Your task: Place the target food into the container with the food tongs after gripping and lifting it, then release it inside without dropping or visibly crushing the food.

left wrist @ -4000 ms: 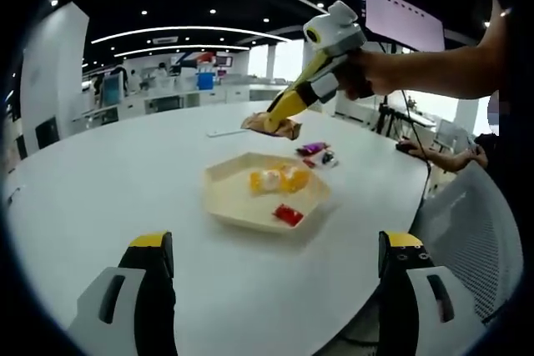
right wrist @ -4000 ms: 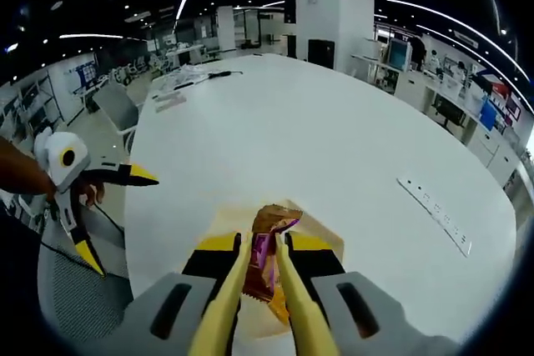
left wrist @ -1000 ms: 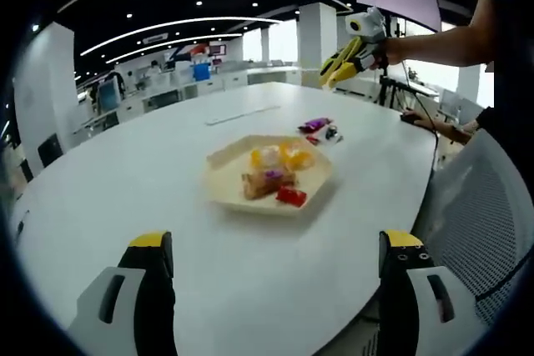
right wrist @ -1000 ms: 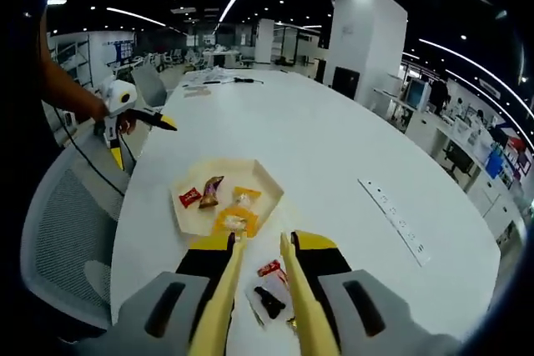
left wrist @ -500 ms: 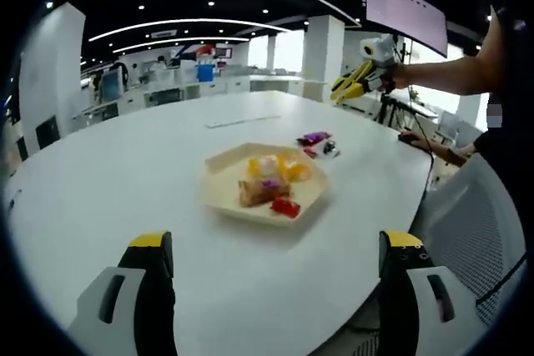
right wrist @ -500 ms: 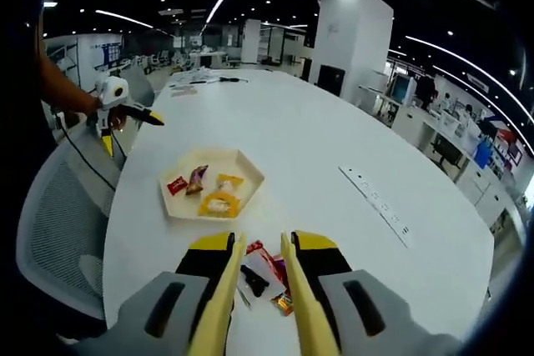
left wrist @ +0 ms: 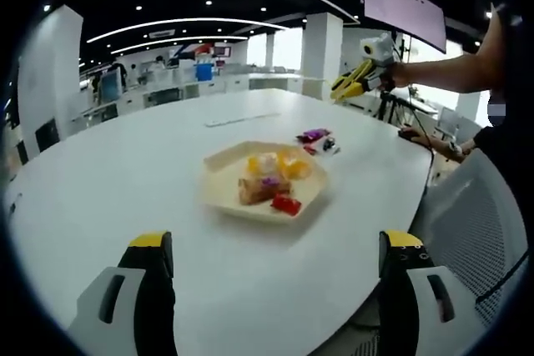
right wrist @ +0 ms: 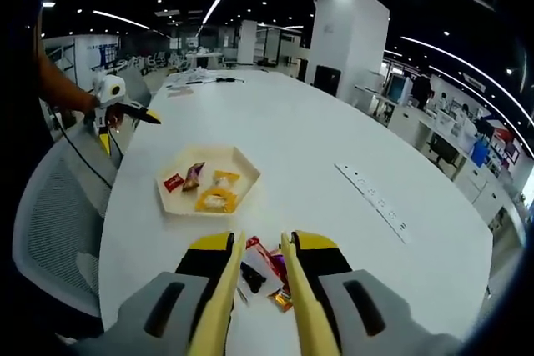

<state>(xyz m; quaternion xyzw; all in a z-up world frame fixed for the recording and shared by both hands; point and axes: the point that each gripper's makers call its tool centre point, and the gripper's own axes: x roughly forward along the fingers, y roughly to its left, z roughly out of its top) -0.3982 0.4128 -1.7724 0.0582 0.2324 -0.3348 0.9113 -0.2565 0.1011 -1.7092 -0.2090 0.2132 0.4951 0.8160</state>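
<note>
So the right gripper (right wrist: 257,268), holding yellow food tongs (right wrist: 254,289) with their tips a narrow gap apart and nothing between them, hangs over the loose pile of wrapped snacks (right wrist: 265,277) near the white table's (right wrist: 334,147) edge, probably lining up the next pick. Nearby, the pale hexagonal tray (right wrist: 206,183) sits by the same edge with several wrapped pieces inside. Left gripper (left wrist: 271,243) is spread wide and empty, held back from the tray (left wrist: 219,192), out of the way I'd guess.
</note>
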